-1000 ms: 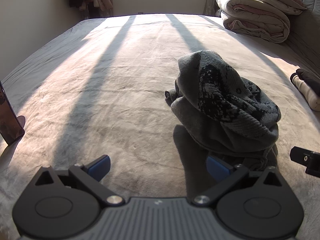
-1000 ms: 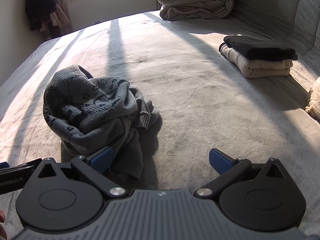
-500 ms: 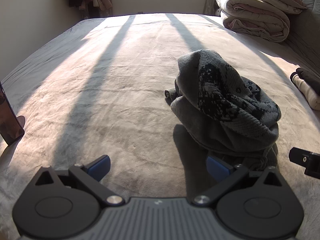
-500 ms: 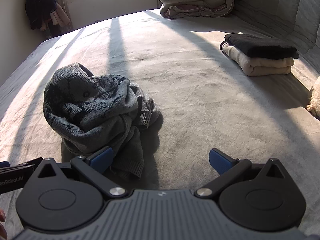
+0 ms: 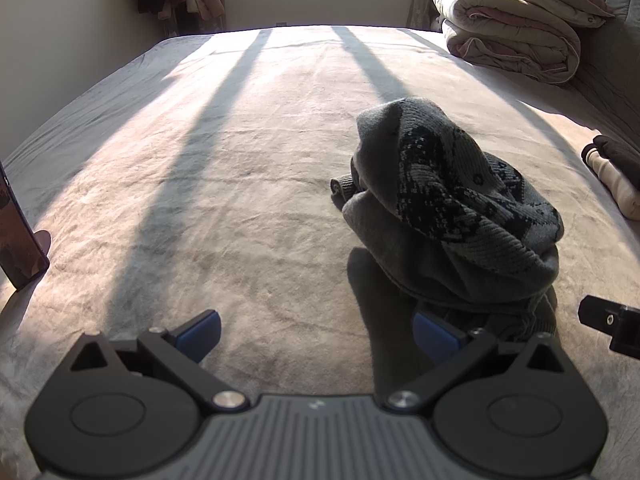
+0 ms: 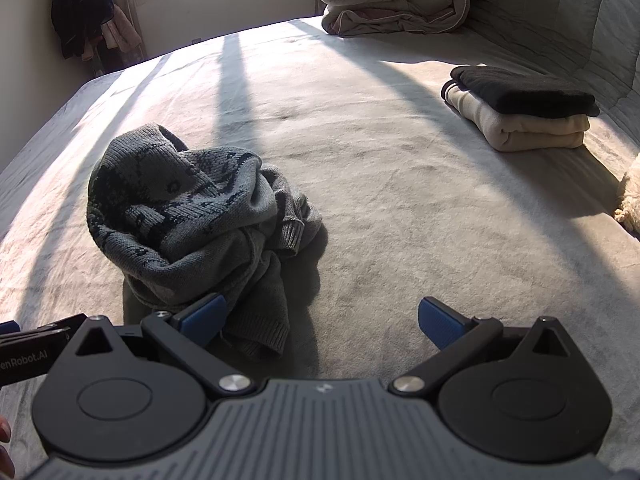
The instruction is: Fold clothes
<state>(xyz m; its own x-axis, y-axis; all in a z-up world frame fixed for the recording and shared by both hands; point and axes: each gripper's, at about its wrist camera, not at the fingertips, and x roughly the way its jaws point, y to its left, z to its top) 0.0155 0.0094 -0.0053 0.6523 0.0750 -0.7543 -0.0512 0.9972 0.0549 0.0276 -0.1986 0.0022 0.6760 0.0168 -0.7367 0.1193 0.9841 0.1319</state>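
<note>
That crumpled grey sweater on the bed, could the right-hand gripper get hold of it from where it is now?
Probably yes. The right gripper is open and holds nothing, and the grey sweater lies just ahead toward its left finger, whose tip overlaps the hem. Nothing lies between them; the folded stack sits well off to the right.

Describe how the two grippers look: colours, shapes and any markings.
Both are alike. The left gripper and right gripper each have a grey ribbed body with a small logo, two round black discs, black link arms with silver pivot screws, and blue textured pads. In the right view, the left one's side shows white lettering ending "enRobot.AI". No cables or sleeves show.
</note>
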